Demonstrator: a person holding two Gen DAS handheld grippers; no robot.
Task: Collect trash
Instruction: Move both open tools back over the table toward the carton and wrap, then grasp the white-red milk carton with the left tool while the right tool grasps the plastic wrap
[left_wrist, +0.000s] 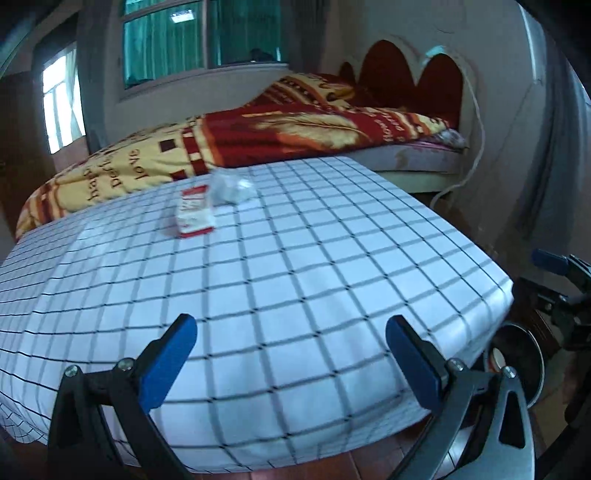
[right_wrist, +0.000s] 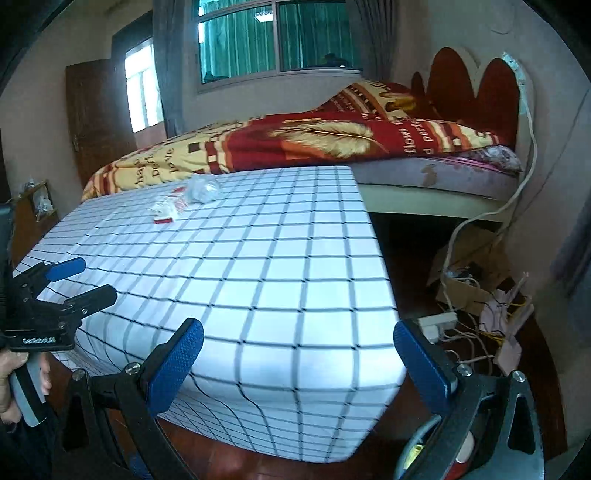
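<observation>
Both hand-held grippers, left (left_wrist: 291, 354) and right (right_wrist: 299, 363), gape empty; upper-left red-and-white cardboard packet (left_wrist: 194, 216) and crumpled white wrapper (left_wrist: 232, 188) might skid off the checked worktop (left_wrist: 332, 258).

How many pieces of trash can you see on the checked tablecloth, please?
2: a red-and-white carton and a crumpled clear plastic wrapper just behind it, touching or nearly so, both near the table's far edge by the bed. Smaller scraps could be hidden behind them.

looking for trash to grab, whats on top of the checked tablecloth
On the checked tablecloth lie a red-and-white packet and, just behind it, crumpled clear plastic. Whatever the plastic covers cannot be seen.
</observation>
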